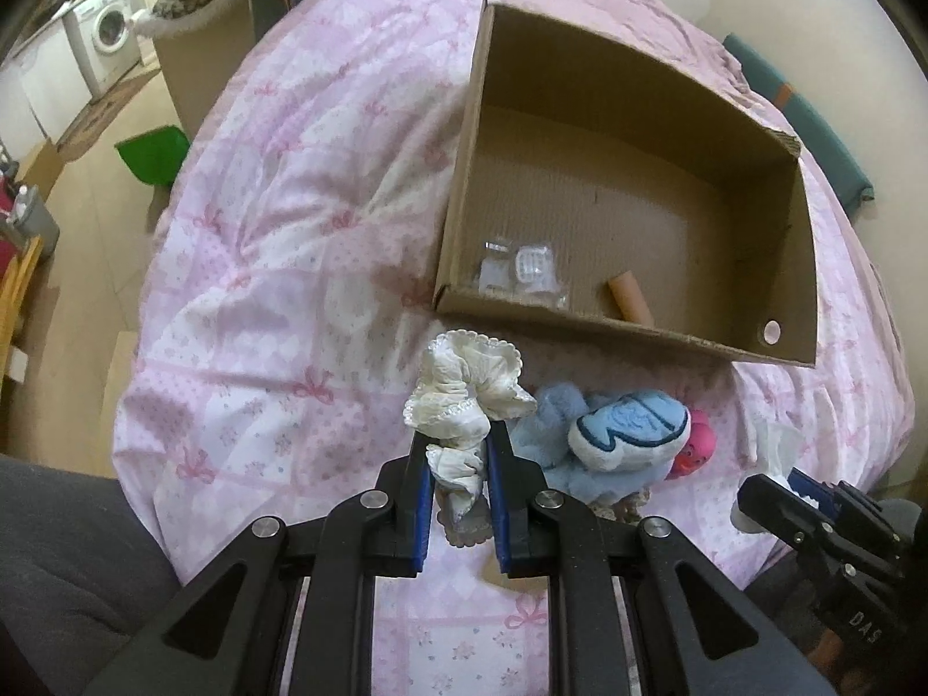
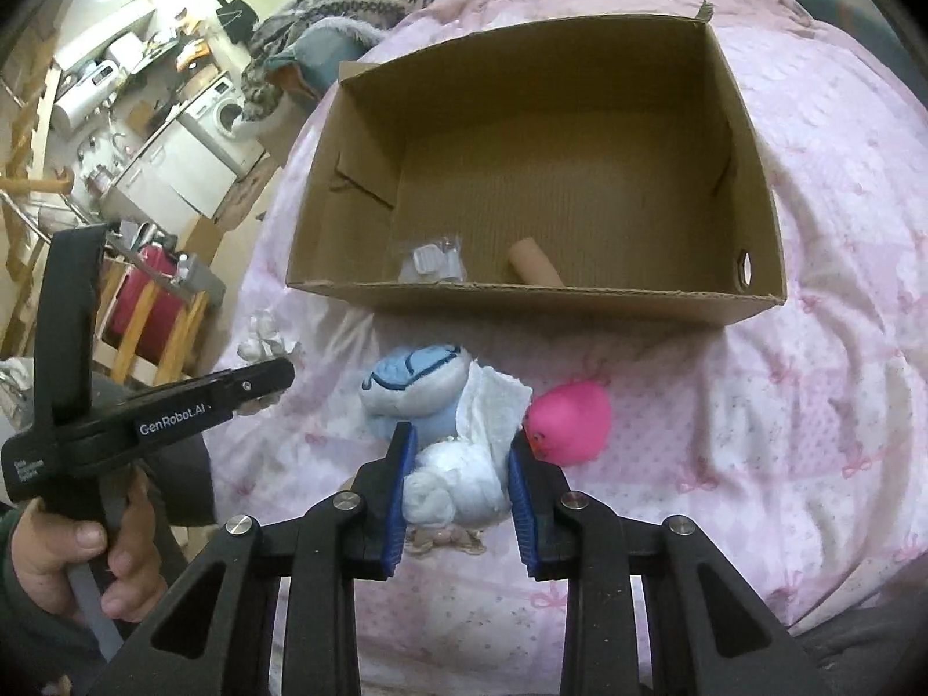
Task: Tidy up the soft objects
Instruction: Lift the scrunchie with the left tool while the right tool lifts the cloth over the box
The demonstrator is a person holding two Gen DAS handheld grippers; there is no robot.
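Observation:
My left gripper is shut on a cream frilly scrunchie and holds it just in front of the cardboard box. My right gripper is closed around a white crumpled tissue, which fills the gap between its blue pads. A blue and white plush toy lies just beyond the tissue, also in the left wrist view. A pink rubber duck sits to its right on the pink bedspread. The box is open on top.
Inside the box lie a cardboard tube and a small clear plastic packet. The left gripper's body shows at the left of the right wrist view. A washing machine and a green bin stand beyond the bed's left edge.

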